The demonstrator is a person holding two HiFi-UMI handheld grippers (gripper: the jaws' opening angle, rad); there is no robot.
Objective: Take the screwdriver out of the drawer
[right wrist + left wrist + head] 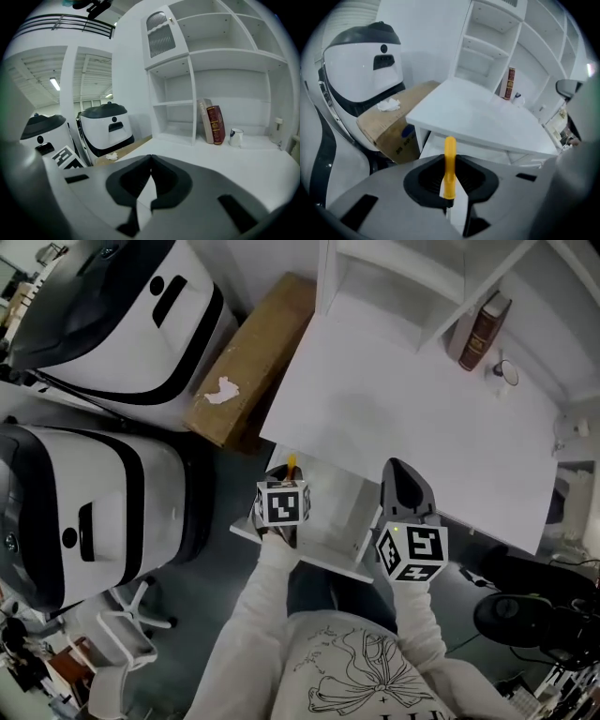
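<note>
A screwdriver with an orange-yellow handle [449, 164] stands upright between the jaws of my left gripper [450, 158], which is shut on it. In the head view the handle's tip [292, 465] sticks out beyond the left gripper [287, 482], above the open white drawer [343, 514] under the white desk [403, 399]. The shaft is hidden by the jaws. My right gripper [400, 470] hovers over the drawer's right side at the desk's front edge. In its own view the right gripper [150, 158] is shut, tips touching, nothing held.
A cardboard box [248, 357] leans left of the desk, with a white scrap on it. Two large white-and-black machines [103, 315] [84, 512] stand to the left. A red book [483, 331] and a white mug [506, 373] sit by the shelves. A white chair base [131, 624] is at lower left.
</note>
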